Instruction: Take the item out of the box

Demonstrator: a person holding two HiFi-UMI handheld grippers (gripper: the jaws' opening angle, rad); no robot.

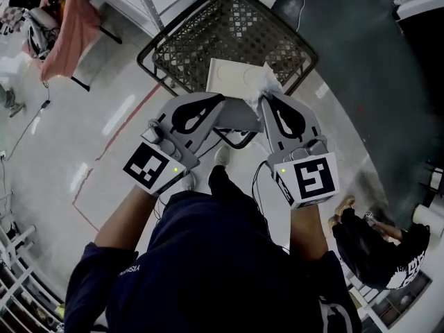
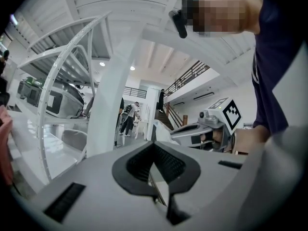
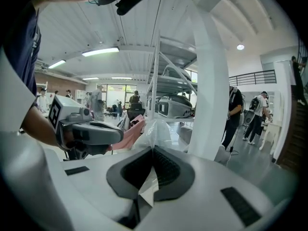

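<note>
Both were pressed together on the load. The left hand-held gripper (image 1: 216,104) pinched a thin edge of the flat pale item (image 1: 239,114), and the right hand-held gripper (image 1: 266,103) nipped its crumpled clear plastic wrap (image 1: 267,83). The item hung between them, above the wire basket (image 1: 182,54). Such slim holds looked risky. The wrap could stretch or tear, the edge could slide out, and uneven lifting might tip the item back into the basket.
</note>
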